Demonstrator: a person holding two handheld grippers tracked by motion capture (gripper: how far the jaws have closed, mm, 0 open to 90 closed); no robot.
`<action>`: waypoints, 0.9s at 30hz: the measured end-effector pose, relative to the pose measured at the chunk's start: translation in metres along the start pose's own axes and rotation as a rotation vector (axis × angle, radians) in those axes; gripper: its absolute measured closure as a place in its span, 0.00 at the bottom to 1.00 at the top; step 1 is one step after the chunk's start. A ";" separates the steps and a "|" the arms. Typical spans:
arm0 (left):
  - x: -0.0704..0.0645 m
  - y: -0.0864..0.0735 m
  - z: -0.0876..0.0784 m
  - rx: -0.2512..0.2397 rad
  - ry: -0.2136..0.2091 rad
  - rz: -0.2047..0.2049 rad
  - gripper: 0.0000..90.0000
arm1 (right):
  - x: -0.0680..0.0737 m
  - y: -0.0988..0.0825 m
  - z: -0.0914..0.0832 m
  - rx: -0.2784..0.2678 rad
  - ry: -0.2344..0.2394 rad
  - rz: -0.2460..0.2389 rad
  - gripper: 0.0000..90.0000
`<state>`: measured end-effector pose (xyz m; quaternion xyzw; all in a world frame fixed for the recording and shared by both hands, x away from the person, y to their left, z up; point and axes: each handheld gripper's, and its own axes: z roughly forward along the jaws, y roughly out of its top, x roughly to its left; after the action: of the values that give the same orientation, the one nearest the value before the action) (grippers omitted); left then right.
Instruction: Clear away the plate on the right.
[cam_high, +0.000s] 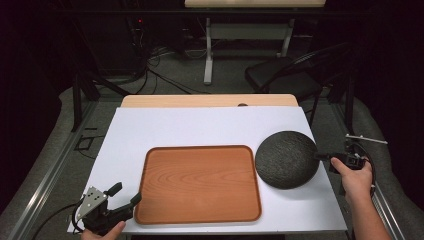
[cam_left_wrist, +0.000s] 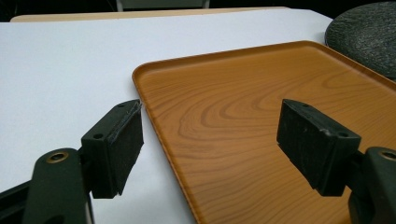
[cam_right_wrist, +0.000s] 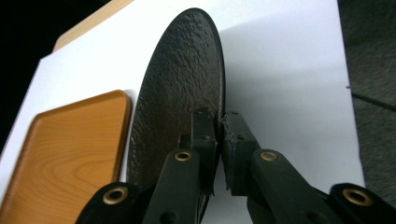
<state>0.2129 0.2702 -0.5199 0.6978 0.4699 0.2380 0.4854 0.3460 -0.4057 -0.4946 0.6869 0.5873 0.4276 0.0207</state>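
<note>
At table's right edge, right claw (cam_right_wrist: 219, 128) pinches the dark plate's (cam_right_wrist: 177, 93) rim; left claw (cam_left_wrist: 210, 144) gapes empty.

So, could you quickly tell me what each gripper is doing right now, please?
Left gripper: open, empty, jaws straddling the wooden tray's edge.
Right gripper: closed on the black plate's rim.

I see the white-covered wooden counter (cam_high: 200, 127); on it lies a rectangular brown wooden tray (cam_high: 200, 182), with a round dark textured plate (cam_high: 285, 159) just beside.
</note>
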 end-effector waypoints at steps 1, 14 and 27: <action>0.000 0.000 0.000 0.000 0.000 0.000 0.26 | 0.000 0.000 0.000 0.003 0.006 0.012 0.95; 0.000 0.000 -0.001 0.002 -0.002 0.000 0.26 | -0.002 0.005 0.002 0.036 0.036 0.080 0.97; 0.000 0.000 0.000 0.000 -0.001 -0.002 0.25 | 0.002 0.019 0.005 0.097 0.022 0.096 0.98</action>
<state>0.2128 0.2707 -0.5200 0.6976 0.4702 0.2370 0.4859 0.3639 -0.4075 -0.4865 0.7098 0.5737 0.4069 -0.0396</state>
